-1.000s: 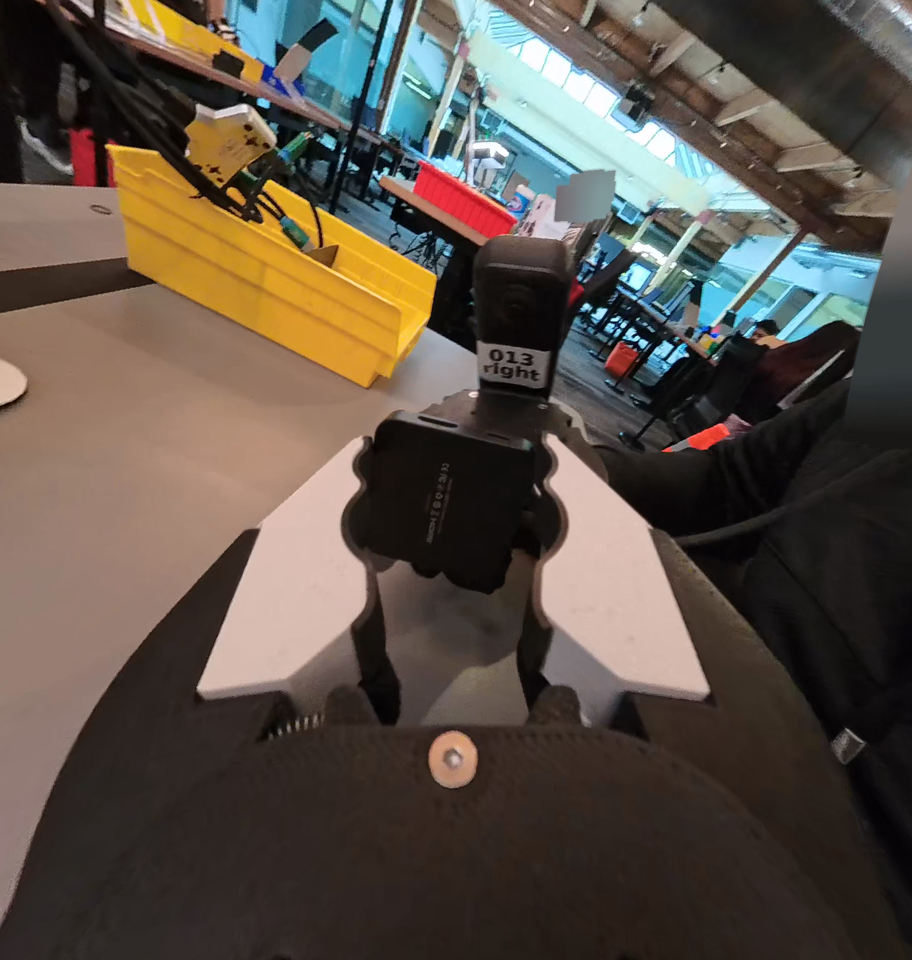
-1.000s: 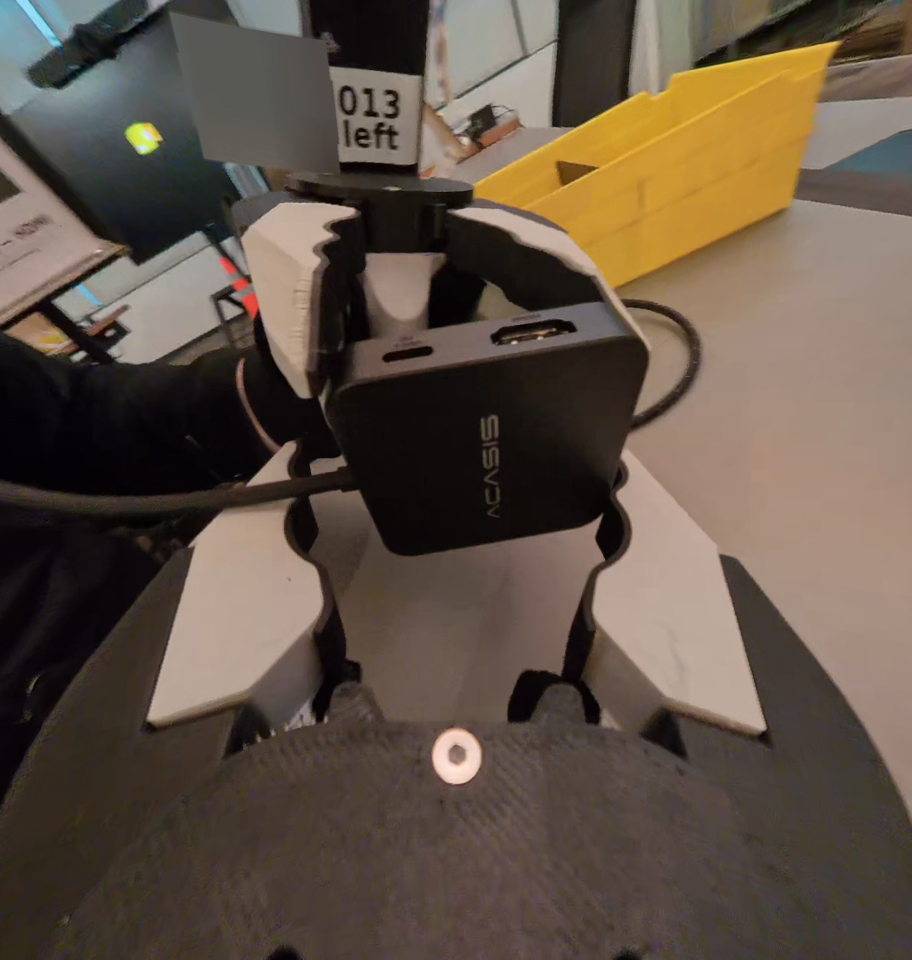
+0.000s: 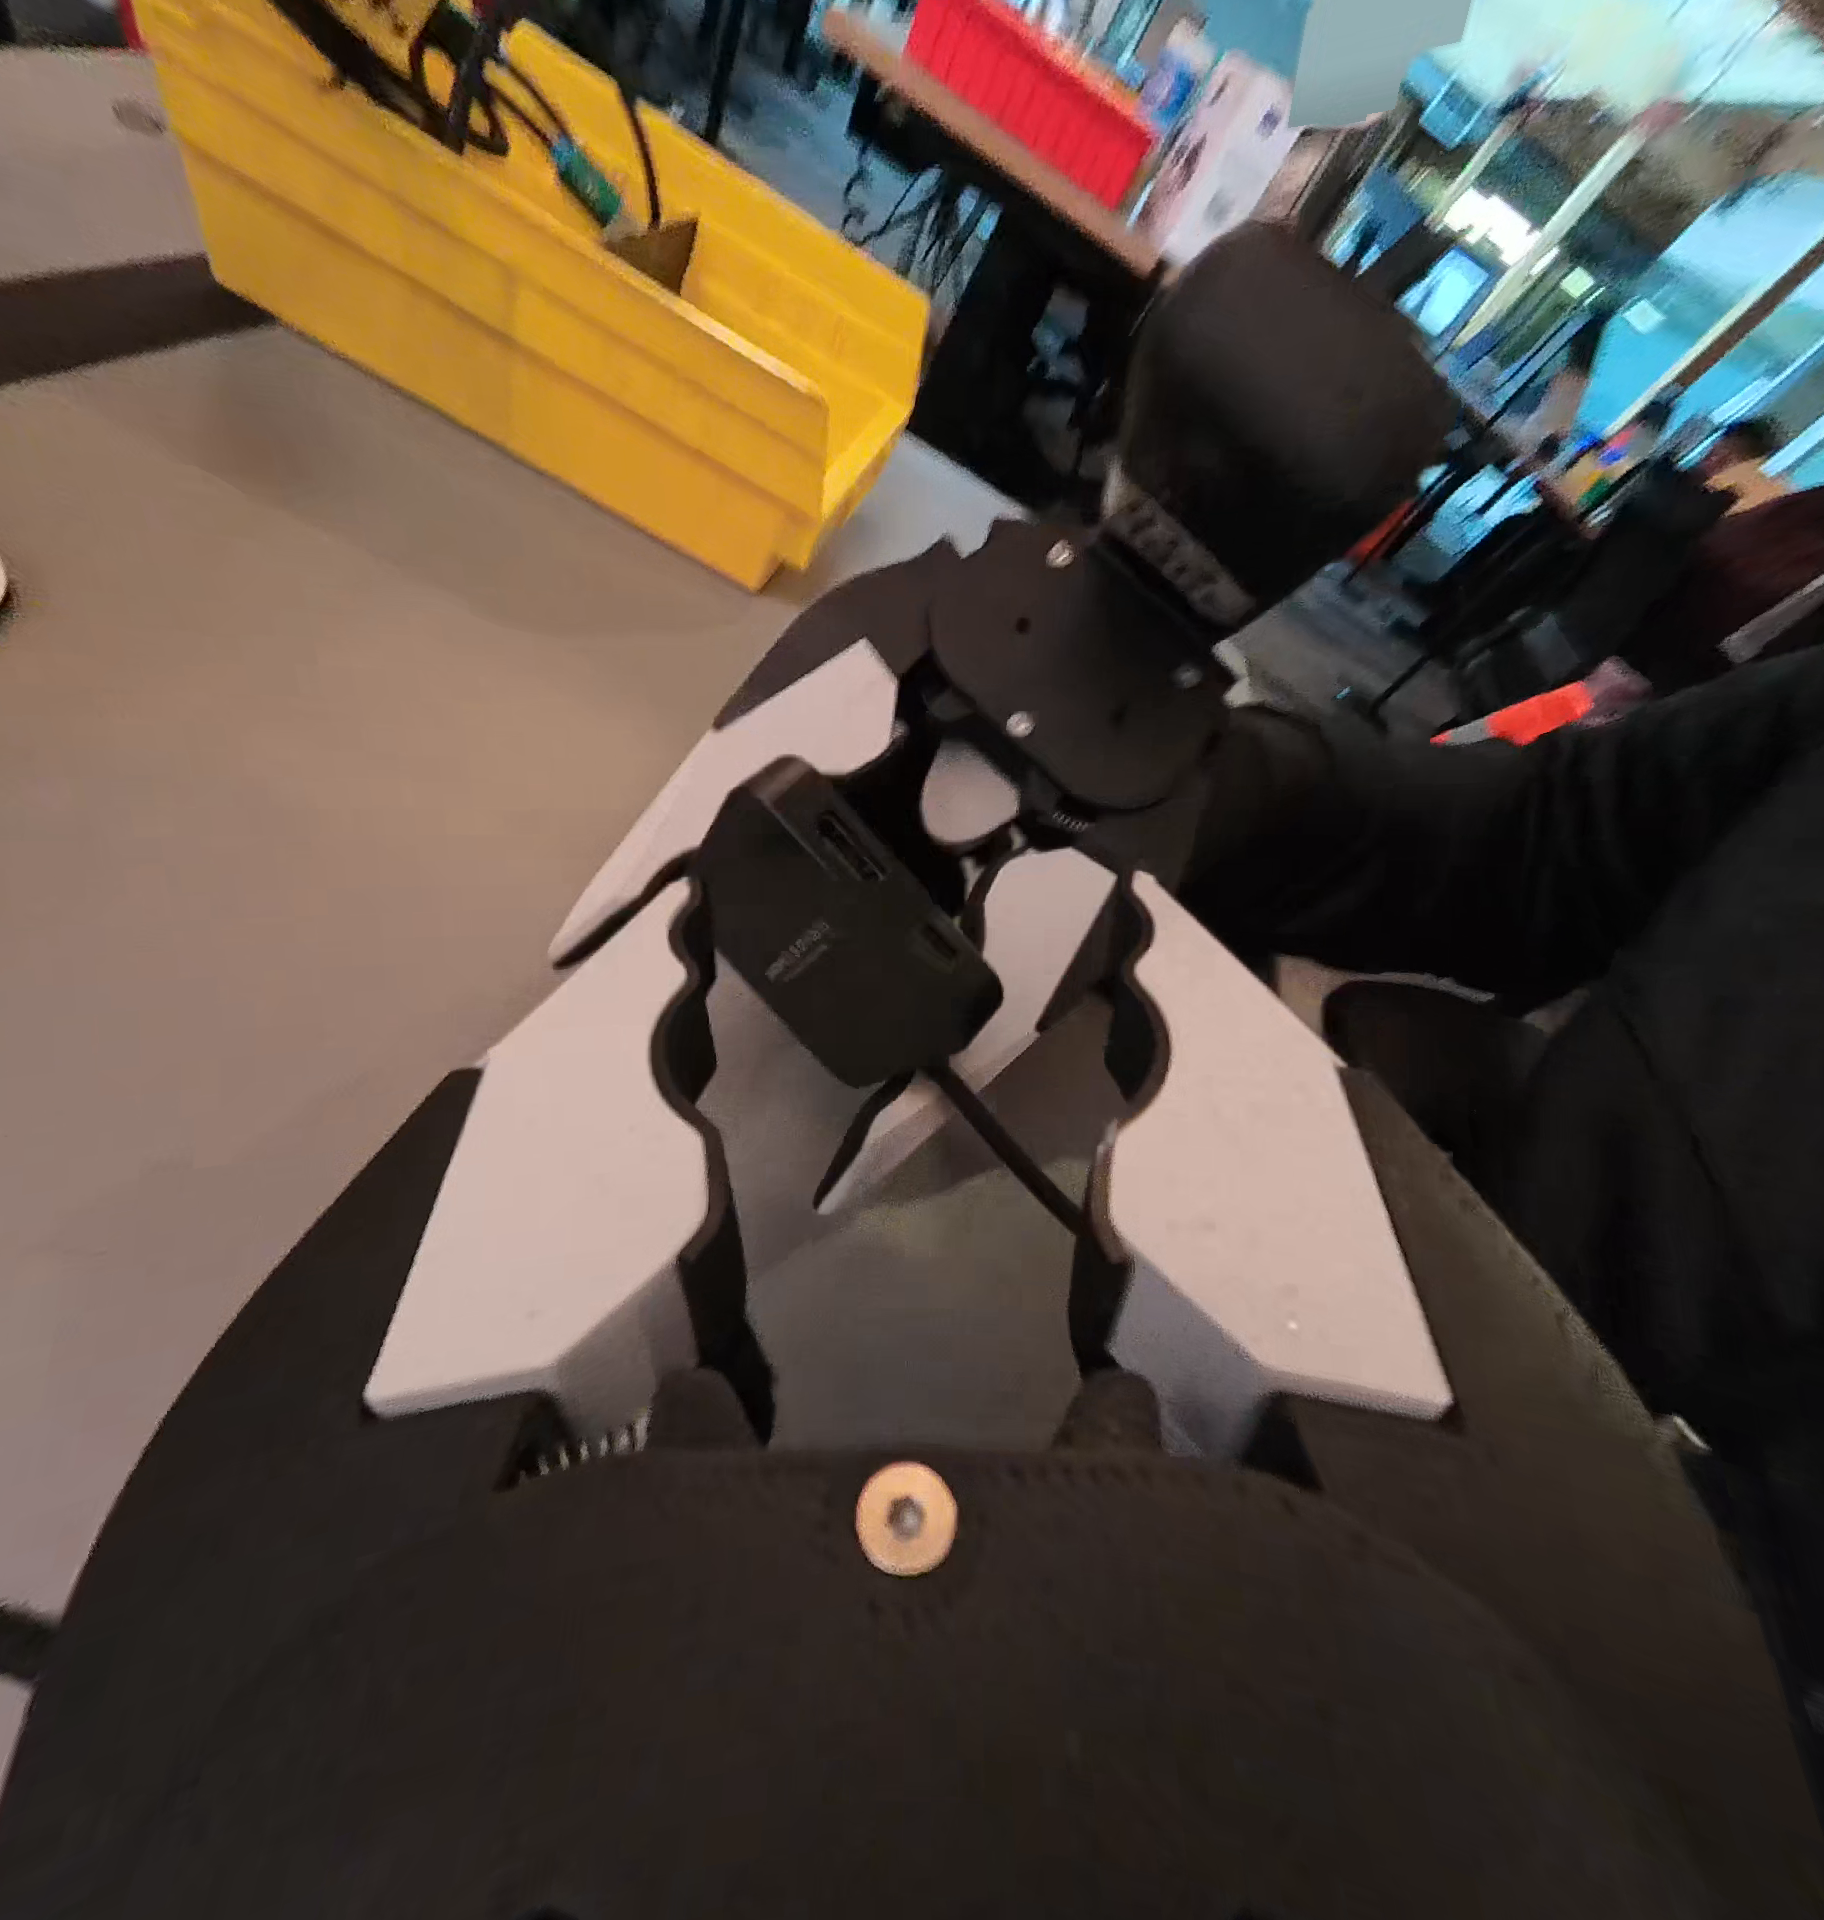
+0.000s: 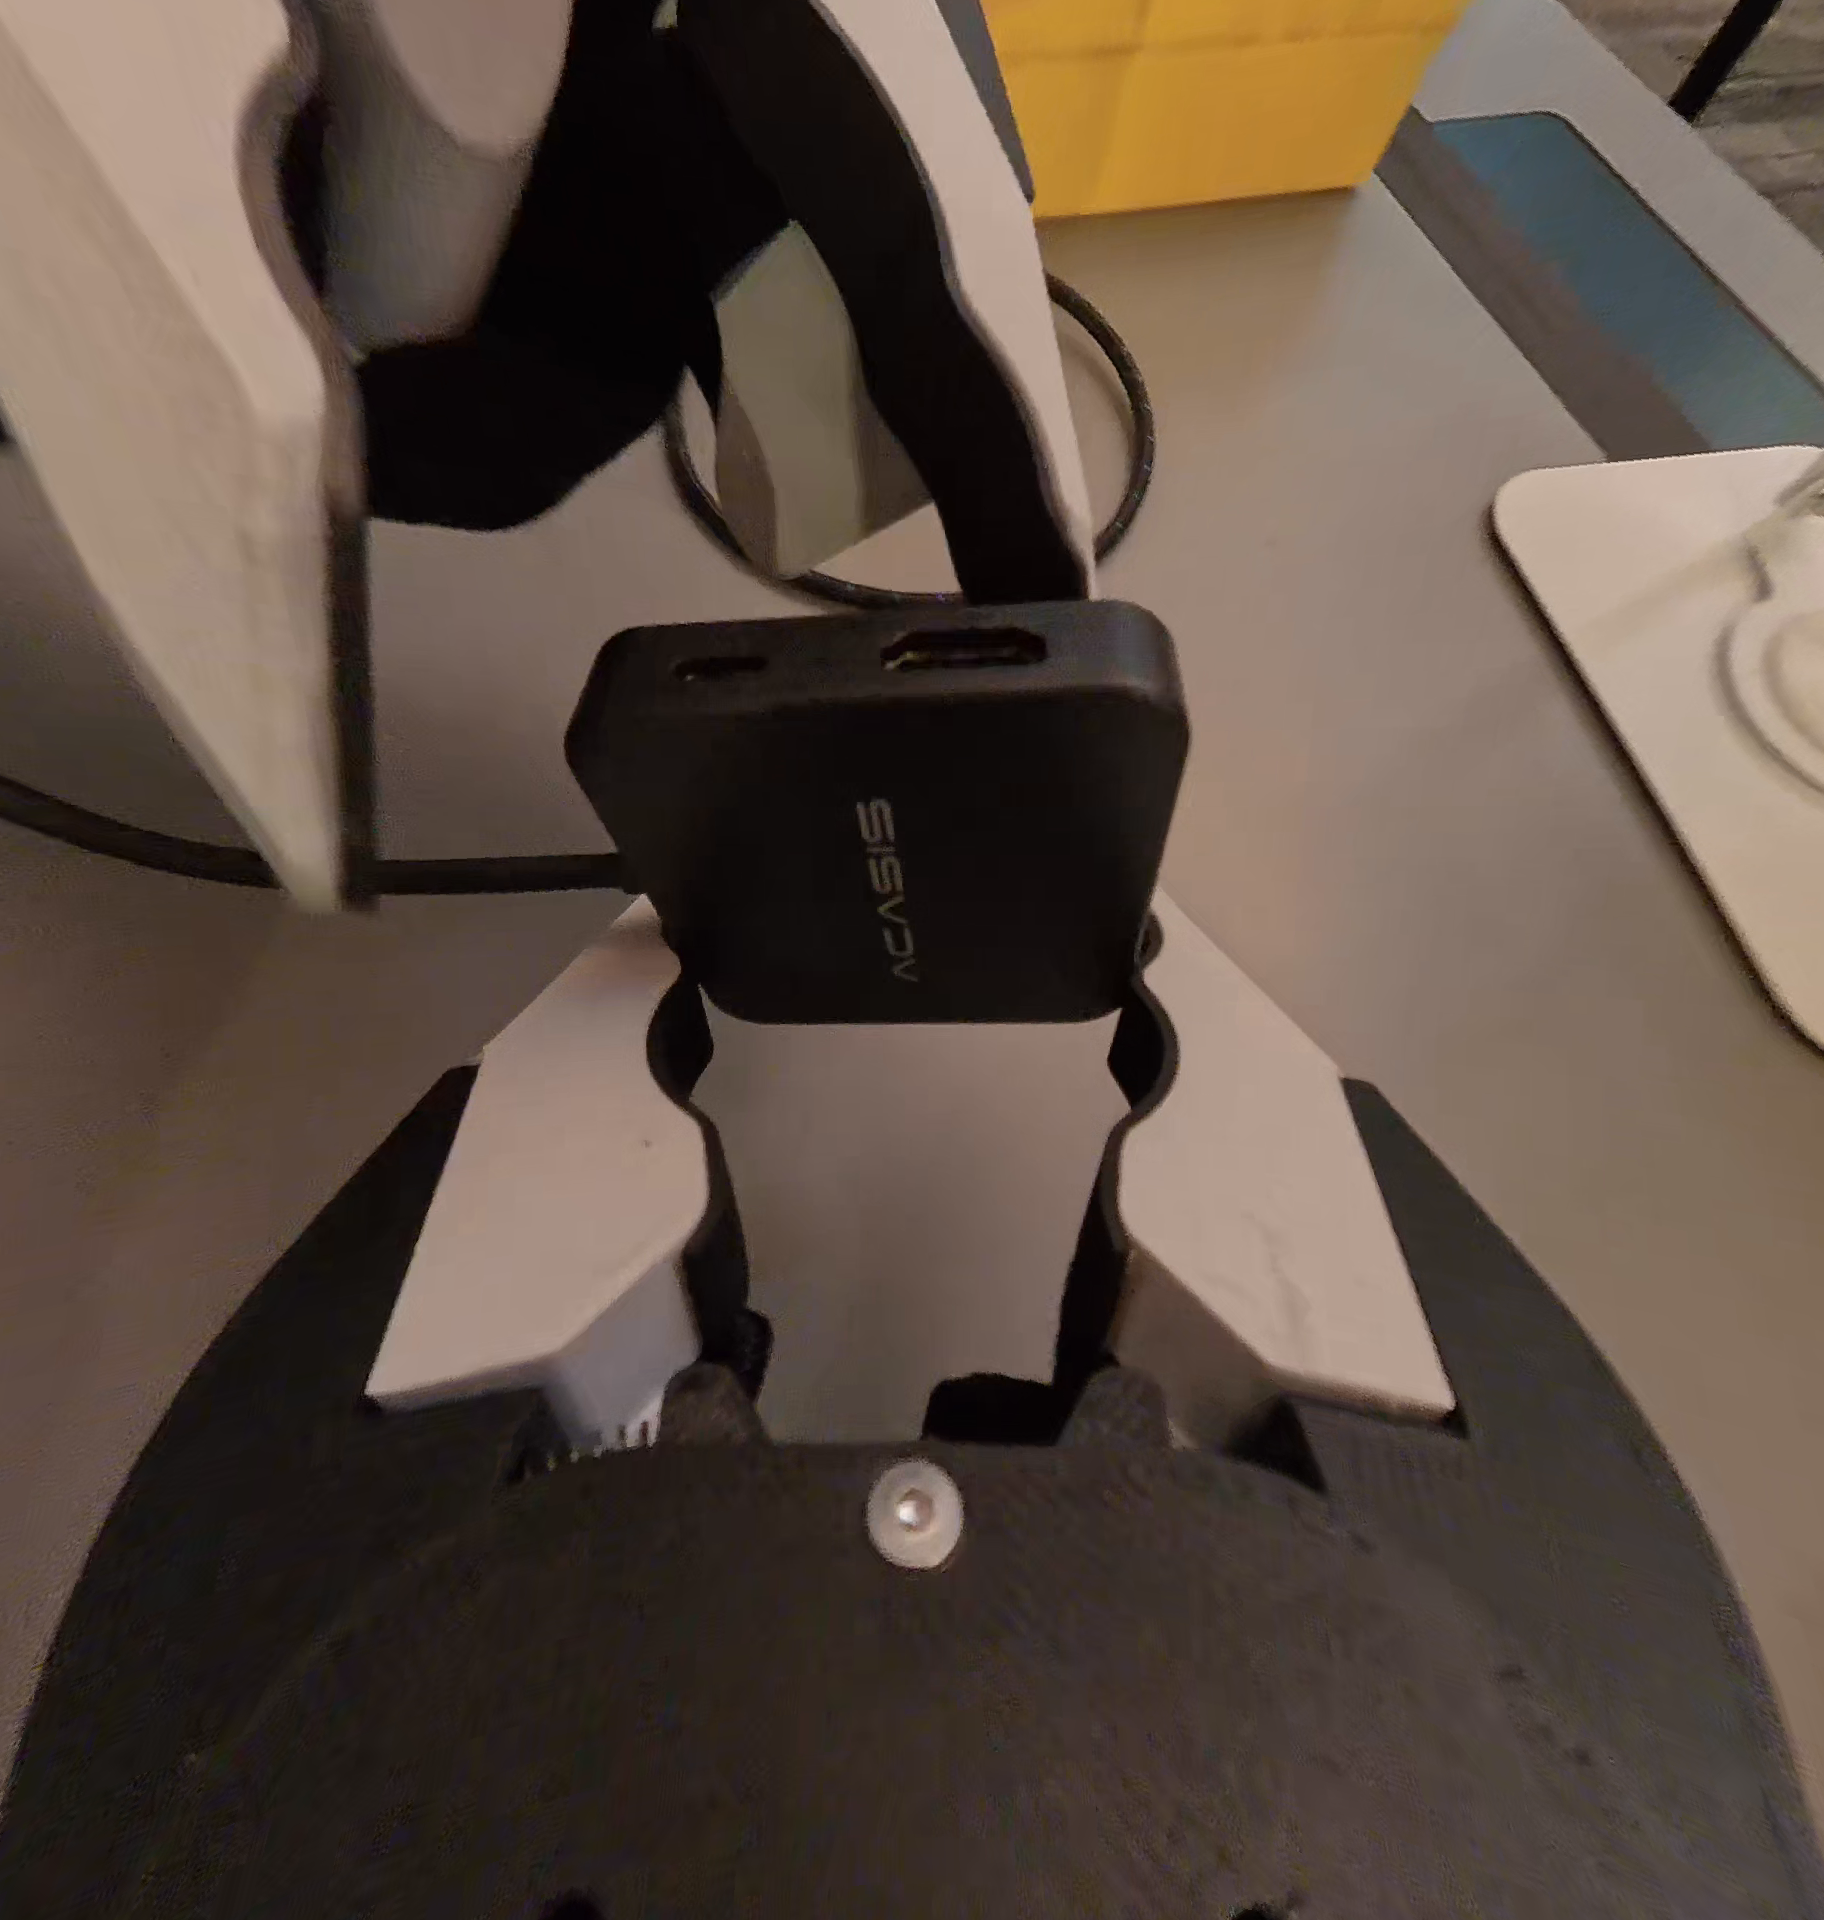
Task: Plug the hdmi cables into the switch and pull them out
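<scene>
The black switch (image 4: pixel 887 810) is a small flat box held level above the grey table (image 4: pixel 1303 520). My right gripper (image 4: pixel 908 966) is shut on its near end. The two ports on its far edge are empty. A thin black cable (image 4: pixel 472 873) leaves its left side and loops on the table behind. My left gripper (image 3: pixel 908 925) is open, and its white fingers (image 4: pixel 160 416) hang over the switch's far end. In the left wrist view the switch (image 3: pixel 846 935) sits tilted between the right gripper's fingers, with the right gripper's black body (image 3: pixel 1074 665) behind.
A yellow bin (image 3: pixel 534 312) holding cables stands at the back of the table and also shows in the right wrist view (image 4: pixel 1199 104). A white stand base (image 4: pixel 1666 675) lies to the right. A person's dark sleeve (image 3: pixel 1459 831) reaches in at the table's edge. The white stand base (image 4: pixel 1666 675) is about 25 centimetres from my right fingertips.
My left gripper has opened and let go of the switch. My right gripper now holds the switch alone, lower and nearer the table.
</scene>
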### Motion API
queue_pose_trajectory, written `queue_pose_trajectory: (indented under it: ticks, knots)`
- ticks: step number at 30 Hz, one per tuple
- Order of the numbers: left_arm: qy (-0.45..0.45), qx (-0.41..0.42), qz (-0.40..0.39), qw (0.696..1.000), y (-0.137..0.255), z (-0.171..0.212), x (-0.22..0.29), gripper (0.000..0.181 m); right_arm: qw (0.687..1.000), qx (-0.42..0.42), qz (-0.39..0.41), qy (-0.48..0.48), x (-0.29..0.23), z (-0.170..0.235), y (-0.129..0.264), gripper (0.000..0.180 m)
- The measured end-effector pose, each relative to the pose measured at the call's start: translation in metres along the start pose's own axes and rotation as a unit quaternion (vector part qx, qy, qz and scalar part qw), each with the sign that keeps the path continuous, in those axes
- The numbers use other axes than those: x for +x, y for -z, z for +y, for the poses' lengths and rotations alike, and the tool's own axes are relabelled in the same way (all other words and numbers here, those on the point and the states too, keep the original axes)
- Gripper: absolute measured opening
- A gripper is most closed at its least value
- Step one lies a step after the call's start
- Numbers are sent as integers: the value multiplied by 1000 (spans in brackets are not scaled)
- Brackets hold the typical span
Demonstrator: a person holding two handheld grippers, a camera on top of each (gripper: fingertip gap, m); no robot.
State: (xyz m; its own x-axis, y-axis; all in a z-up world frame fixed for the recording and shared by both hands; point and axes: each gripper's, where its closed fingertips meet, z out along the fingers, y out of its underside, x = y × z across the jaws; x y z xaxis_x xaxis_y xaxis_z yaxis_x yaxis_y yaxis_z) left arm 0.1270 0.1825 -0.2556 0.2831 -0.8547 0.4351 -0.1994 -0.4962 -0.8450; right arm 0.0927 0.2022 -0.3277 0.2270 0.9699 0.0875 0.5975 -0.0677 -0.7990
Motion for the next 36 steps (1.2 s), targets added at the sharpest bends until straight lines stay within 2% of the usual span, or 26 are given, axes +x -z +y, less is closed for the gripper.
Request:
queue_pose_trajectory:
  ticks: [1,4,6,8,12,16,18,23,26,32,36]
  knots:
    - [-2,-14,-14,1000,-3,4,-2,75,1000,-13,16,18,3,2,1,76]
    - [2,-42,-52,998,-7,12,-12,57,997,-32,38,52,4,5,2,75]
    - [12,-46,-68,997,-5,14,-19,37,997,-34,44,62,4,5,3,75]
    - [18,-51,-69,996,-5,18,-21,25,996,-34,47,64,4,6,4,75]
    - [27,-57,-76,995,-6,23,-23,23,993,-42,62,86,7,9,5,75]
    - [71,-16,-66,995,-5,19,-26,14,990,-33,85,113,11,3,10,71]
    - [95,3,-56,994,-5,18,-26,11,988,-30,97,118,13,0,11,84]
    - [141,43,-36,988,-9,17,-25,11,978,-72,125,150,16,9,4,99]
    - [170,64,-22,983,-10,15,-25,11,966,-98,159,178,22,12,2,101]
    - [211,77,8,975,-17,20,-21,11,952,-139,166,217,25,18,0,86]
    - [219,80,15,972,-19,23,-21,11,953,-145,148,223,22,21,-1,86]
